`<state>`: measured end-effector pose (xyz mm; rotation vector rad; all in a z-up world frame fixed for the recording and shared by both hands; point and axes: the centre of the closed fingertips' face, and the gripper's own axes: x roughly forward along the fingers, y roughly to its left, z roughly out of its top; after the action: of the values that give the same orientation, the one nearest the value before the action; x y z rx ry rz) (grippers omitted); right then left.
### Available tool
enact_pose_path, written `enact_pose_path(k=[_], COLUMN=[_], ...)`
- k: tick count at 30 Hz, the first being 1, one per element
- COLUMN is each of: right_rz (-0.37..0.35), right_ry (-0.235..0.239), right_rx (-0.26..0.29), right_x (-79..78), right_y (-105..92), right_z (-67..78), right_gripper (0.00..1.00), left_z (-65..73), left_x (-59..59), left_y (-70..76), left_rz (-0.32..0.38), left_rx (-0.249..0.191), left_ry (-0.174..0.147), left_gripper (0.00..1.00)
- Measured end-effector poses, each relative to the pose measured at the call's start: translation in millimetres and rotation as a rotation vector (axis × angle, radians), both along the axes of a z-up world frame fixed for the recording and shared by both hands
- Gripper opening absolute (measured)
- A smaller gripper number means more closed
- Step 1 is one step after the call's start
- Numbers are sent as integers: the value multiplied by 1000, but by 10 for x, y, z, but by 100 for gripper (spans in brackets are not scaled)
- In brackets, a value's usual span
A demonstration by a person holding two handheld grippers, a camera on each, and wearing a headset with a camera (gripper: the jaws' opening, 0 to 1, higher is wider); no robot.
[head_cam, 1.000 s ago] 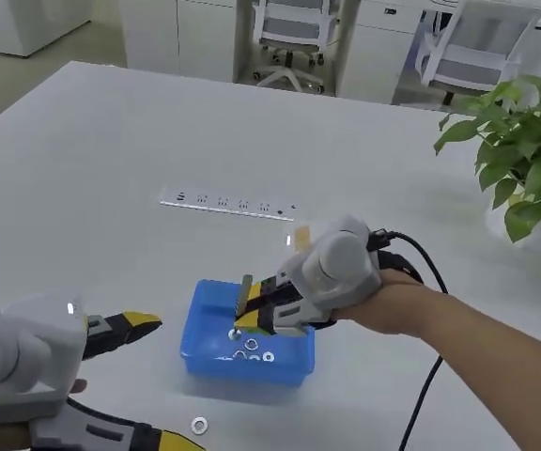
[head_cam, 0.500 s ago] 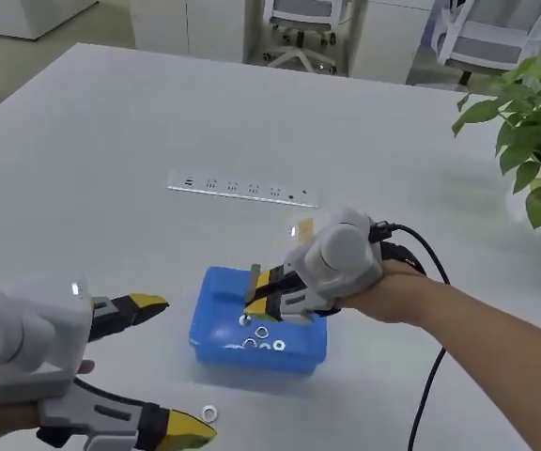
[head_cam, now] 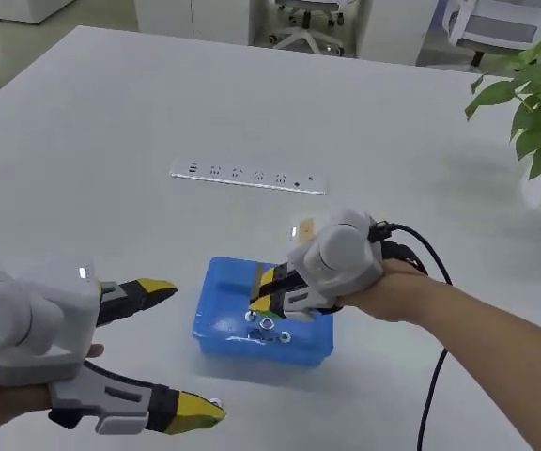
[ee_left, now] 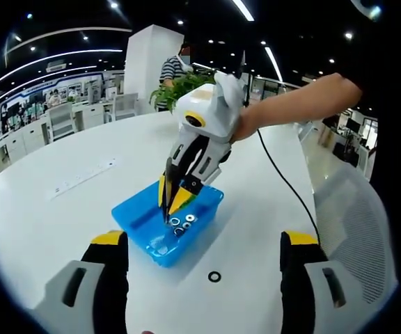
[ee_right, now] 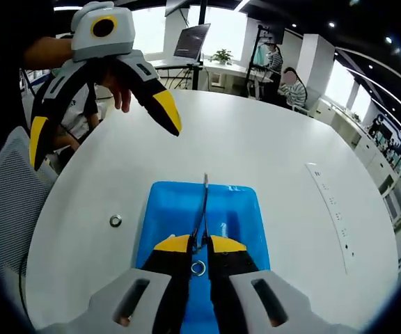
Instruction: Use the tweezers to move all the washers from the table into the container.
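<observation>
The right gripper [head_cam: 263,299] hung over the blue container [head_cam: 212,315], its jaws pinched tight on a pair of tweezers [ee_right: 202,202] whose tips pointed down into it. Several washers [ee_left: 182,222] lay inside the container. One washer [ee_right: 115,220] sat on the white table [head_cam: 111,141] just outside it, near the left gripper [head_cam: 193,352], whose jaws were spread wide and held nothing. A power strip [head_cam: 247,177] lay beyond.

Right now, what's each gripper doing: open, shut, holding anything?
Left gripper: open, holding nothing.
Right gripper: shut on the tweezers, over the blue container.
</observation>
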<state>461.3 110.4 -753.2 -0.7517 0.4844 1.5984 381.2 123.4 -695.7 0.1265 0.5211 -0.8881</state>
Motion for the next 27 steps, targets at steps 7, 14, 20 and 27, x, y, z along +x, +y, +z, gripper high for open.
enact_pose_path(k=[7, 14, 20, 27], right_rz=[1, 5, 18, 43], right_ry=[4, 3, -3, -11], right_rx=[0, 0, -5, -11], right_x=[18, 19, 11, -16], right_y=[-9, -10, -11, 7], right_z=[-56, -100, -129, -149], right_gripper=[9, 9, 9, 10], left_z=[3, 24, 56, 53], left_x=[119, 343, 561, 732], left_y=[-75, -121, -205, -250], left_rz=[-10, -36, -75, -108], left_rx=[6, 27, 58, 87], left_ry=[-1, -57, -102, -127], left_gripper=[88, 65, 48, 29])
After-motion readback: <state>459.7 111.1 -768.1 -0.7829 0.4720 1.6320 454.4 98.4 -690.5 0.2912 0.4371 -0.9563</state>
